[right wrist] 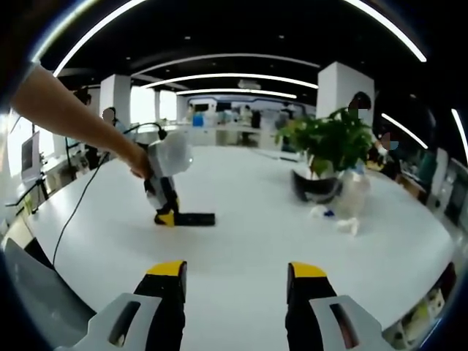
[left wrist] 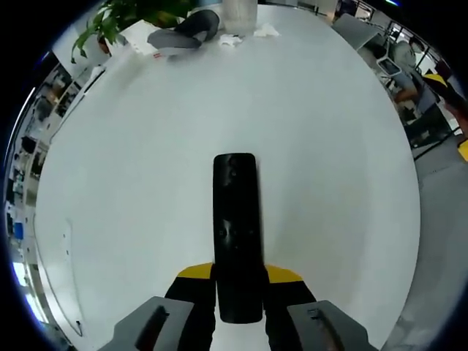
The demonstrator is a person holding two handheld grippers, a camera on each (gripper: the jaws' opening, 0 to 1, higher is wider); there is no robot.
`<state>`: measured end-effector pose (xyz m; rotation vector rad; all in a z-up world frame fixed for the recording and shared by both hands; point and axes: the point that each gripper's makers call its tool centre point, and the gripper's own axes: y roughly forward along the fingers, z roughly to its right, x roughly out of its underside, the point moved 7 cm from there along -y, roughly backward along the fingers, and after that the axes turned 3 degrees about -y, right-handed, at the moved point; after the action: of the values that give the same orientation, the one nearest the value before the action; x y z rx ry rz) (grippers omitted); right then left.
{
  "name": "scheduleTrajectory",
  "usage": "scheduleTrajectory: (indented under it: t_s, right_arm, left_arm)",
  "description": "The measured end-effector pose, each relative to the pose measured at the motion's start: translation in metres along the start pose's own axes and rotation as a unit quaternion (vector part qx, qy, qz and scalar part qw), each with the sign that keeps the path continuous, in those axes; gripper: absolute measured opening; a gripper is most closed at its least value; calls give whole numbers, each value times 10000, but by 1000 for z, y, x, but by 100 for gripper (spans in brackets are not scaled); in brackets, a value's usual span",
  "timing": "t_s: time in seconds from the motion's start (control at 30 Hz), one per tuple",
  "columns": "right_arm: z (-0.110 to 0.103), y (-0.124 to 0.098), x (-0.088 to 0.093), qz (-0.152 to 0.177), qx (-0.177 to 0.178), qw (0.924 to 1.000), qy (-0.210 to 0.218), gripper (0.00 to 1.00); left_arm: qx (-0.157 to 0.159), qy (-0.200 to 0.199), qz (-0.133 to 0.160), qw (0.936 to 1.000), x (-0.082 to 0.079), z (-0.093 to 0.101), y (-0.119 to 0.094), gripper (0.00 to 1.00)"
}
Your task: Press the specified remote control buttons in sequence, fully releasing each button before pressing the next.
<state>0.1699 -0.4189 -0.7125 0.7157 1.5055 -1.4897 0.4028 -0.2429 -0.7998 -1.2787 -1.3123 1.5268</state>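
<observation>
A long black remote control (left wrist: 236,227) lies flat on the white table (left wrist: 131,168), pointing away from me. My left gripper (left wrist: 239,275) is shut on its near end, with a yellow-tipped finger on each side. In the right gripper view the same left gripper (right wrist: 167,216), held by a person's arm (right wrist: 69,117), stands over the table with the remote (right wrist: 194,219) sticking out to its right. My right gripper (right wrist: 237,272) hovers above the table well short of the remote, open with nothing between its jaws.
A potted plant (right wrist: 333,142), a dark grey curved object (right wrist: 316,187), a clear bottle (right wrist: 356,191) and crumpled white paper (right wrist: 344,223) sit at the table's far side. A black cable (right wrist: 80,197) trails left. The table's edge (left wrist: 409,292) drops off nearby.
</observation>
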Motion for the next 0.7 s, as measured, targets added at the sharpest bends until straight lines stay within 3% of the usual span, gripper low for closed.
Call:
scheduleTrajectory:
  t_s: [0.7]
  right_arm:
    - [-2, 1, 1, -50, -56, 10000, -35, 50]
  left_arm:
    - [-24, -75, -75, 9999, 2, 9, 0, 23]
